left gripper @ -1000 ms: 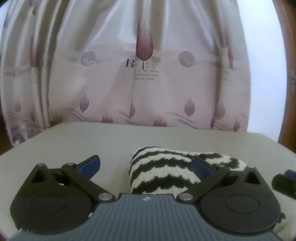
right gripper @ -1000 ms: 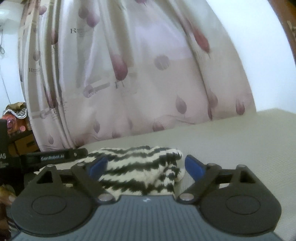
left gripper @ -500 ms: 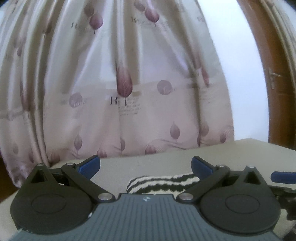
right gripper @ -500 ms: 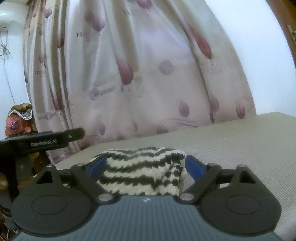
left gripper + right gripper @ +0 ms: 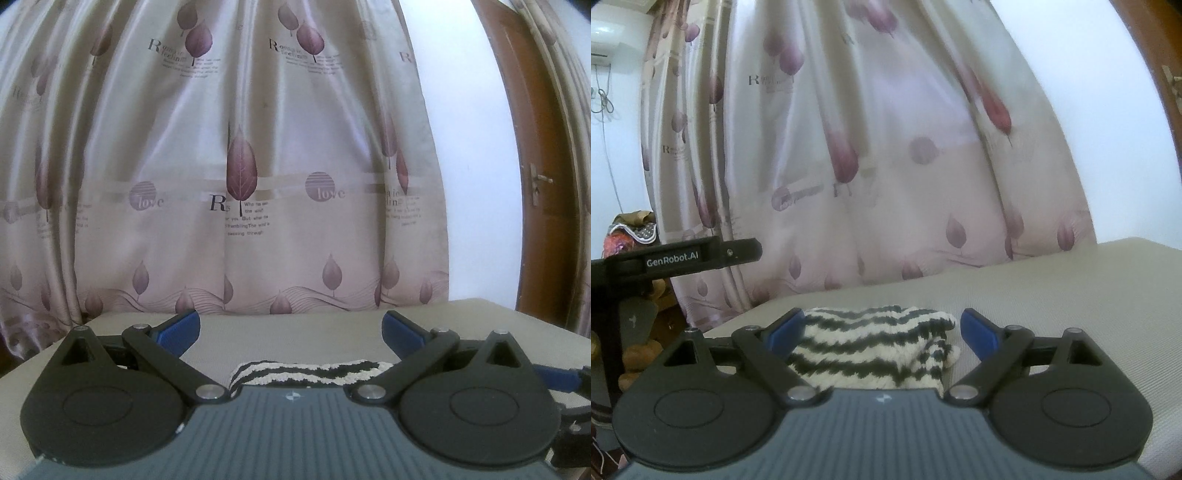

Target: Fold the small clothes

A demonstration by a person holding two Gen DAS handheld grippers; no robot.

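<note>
Left wrist view shows less of the striped knit garment (image 5: 310,371) than a second ago: it lies folded on the grey mattress (image 5: 295,332), below your raised left gripper (image 5: 291,326), jaws wide and empty. Your right gripper (image 5: 882,326) is also wide apart, nothing held, just short of the garment (image 5: 871,347), so the fold looks done and released.

left hand-held gripper (image 5: 291,326): level, jaws wide apart | right hand-held gripper (image 5: 882,328): level, jaws wide apart

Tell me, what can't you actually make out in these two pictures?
- Striped knit garment: in both views its near part is hidden behind the hand-held gripper's body, so its type stays unclear.
- Left hand-held gripper: in the right view, cut off by the left edge.
- Curtain lettering: blurred in the right view.
- Small curtain text: too small in the left view.
</note>
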